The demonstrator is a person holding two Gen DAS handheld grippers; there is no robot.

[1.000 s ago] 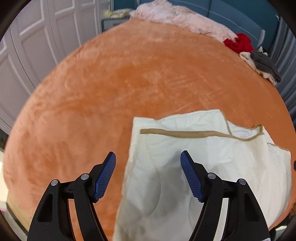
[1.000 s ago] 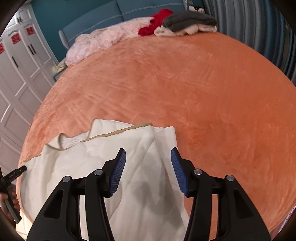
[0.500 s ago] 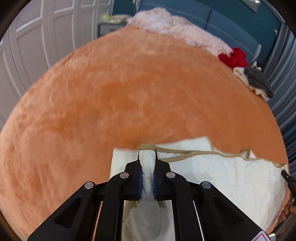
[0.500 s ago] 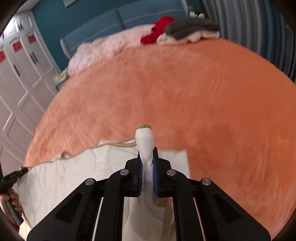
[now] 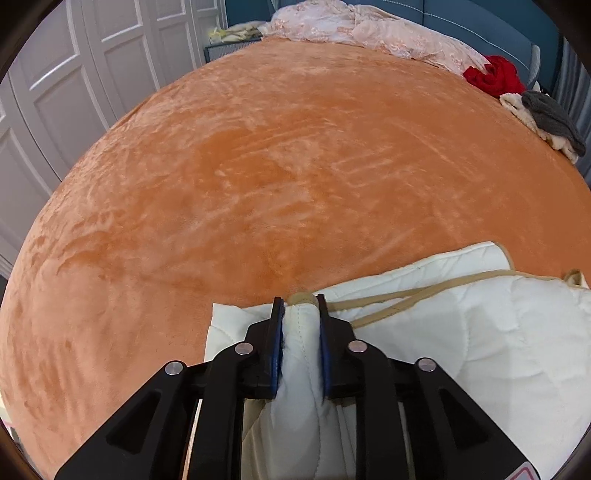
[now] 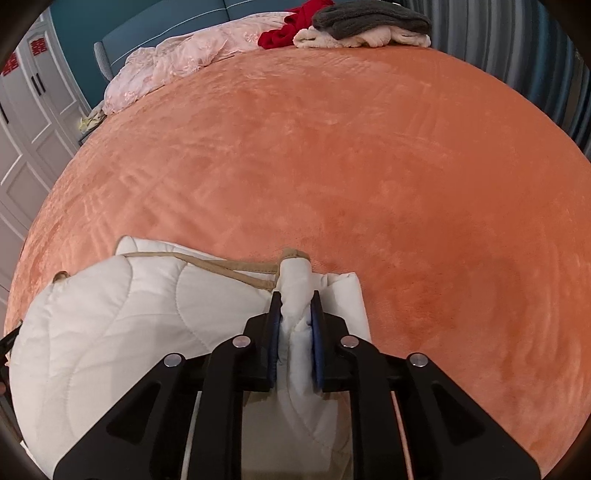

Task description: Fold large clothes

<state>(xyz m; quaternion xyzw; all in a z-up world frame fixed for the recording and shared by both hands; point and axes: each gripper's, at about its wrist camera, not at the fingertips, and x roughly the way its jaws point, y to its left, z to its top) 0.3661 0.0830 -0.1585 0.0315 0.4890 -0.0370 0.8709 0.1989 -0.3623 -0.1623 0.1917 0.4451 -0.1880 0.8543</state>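
A cream quilted garment with tan trim [image 5: 461, 332] lies at the near edge of an orange plush bed [image 5: 295, 166]. My left gripper [image 5: 300, 306] is shut on a bunched fold of its left edge. In the right wrist view the same garment [image 6: 110, 325] bulges up to the left, and my right gripper [image 6: 294, 301] is shut on a bunched fold of its right edge. The fabric under both grippers is hidden by the black arms.
A pink lace cover [image 5: 369, 33], a red garment [image 5: 495, 75] and a grey and cream pile [image 5: 546, 118] lie along the far edge of the bed. White wardrobe doors [image 5: 74, 74] stand on the left. Grey curtains [image 6: 517, 44] hang on the right.
Both grippers were open over the flat garment one second ago. They shut on its edges, and the cloth has since lifted and bunched forward.
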